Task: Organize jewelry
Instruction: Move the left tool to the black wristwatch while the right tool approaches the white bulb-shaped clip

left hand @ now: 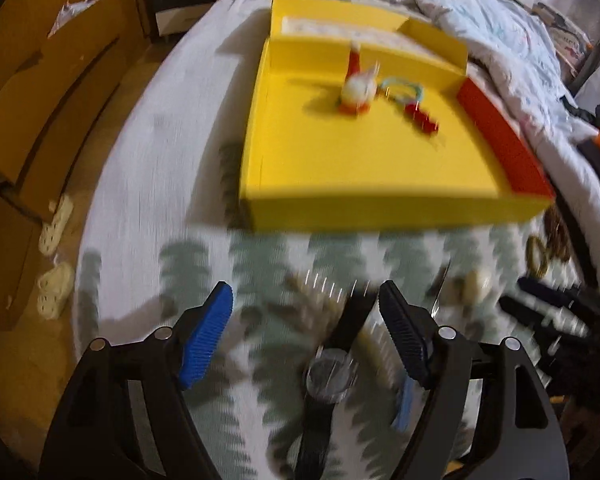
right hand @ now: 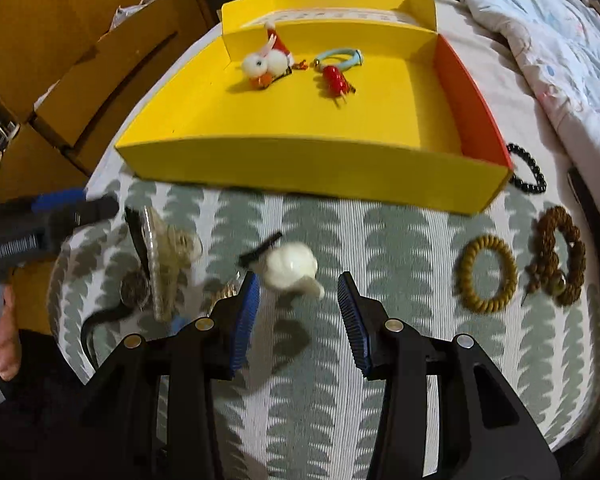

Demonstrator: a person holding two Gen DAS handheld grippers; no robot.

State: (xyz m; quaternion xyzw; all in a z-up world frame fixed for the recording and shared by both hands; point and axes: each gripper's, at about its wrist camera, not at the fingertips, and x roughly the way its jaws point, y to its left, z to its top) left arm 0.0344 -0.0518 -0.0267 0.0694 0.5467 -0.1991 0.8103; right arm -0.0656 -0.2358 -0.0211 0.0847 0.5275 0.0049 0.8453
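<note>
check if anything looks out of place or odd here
Nothing looks damaged or spilled. Two hair pieces lie in the yellow tray; the wood bracelet, brown beads, black beads, white clip and watch lie on the bedspread.

Yellow tray (right hand: 308, 168) with one red wall; grey-green-and-white patterned cloth (right hand: 380, 240).
</note>
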